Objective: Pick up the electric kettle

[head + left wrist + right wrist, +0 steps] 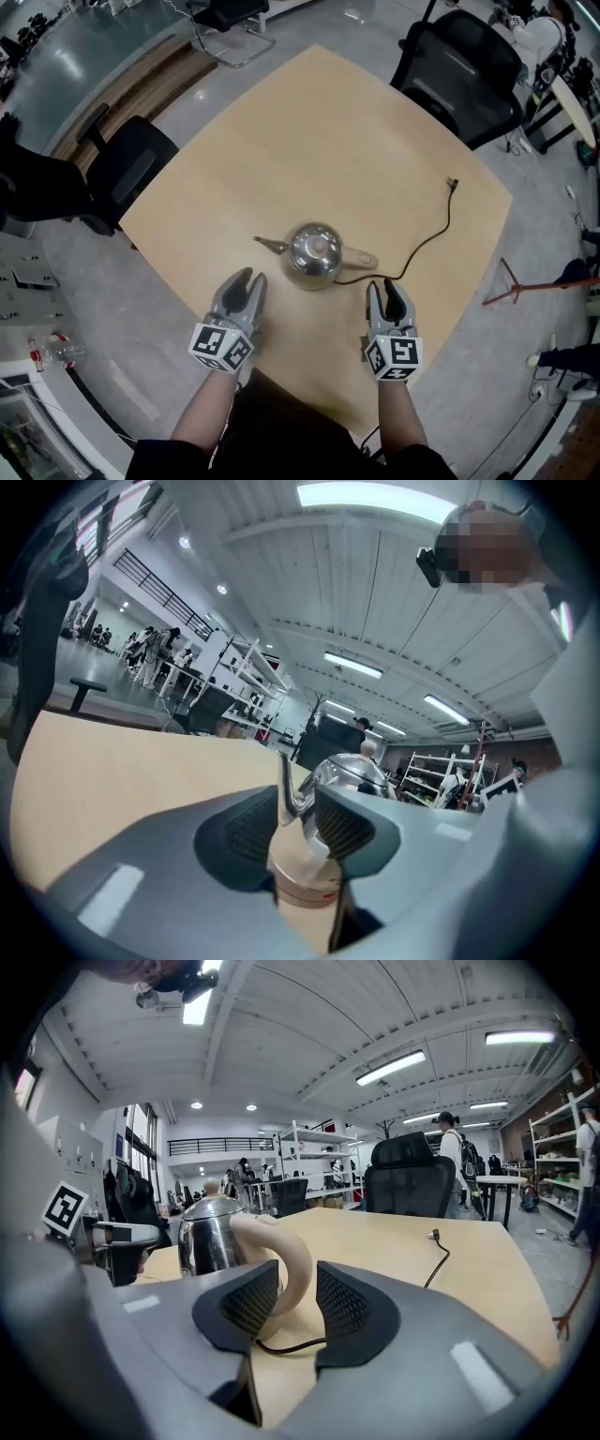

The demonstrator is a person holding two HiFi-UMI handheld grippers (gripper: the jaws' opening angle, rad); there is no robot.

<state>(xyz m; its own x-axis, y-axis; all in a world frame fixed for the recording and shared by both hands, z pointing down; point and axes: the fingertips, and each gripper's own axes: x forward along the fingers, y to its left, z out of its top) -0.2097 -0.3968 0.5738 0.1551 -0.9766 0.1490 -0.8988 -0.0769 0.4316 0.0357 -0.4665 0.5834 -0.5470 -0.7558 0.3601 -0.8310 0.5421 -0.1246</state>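
A shiny steel electric kettle (314, 254) stands on the wooden table (328, 122), its thin spout (269, 244) pointing left and its cream handle (361, 258) to the right. My left gripper (251, 279) is open just short of the kettle's near left side. In the left gripper view the spout (284, 785) shows in the gap between the open left gripper's (298, 810) pads. My right gripper (384, 287) is open near the handle. The right gripper view has the handle (286, 1255) framed beyond the right gripper's (298, 1290) pads, untouched.
A dark cord (431, 232) runs from the kettle's base to a plug (453, 184) lying at the table's right. Black office chairs stand at the left (127, 169) and far right (464, 61) table edges. The near table edge lies under my forearms.
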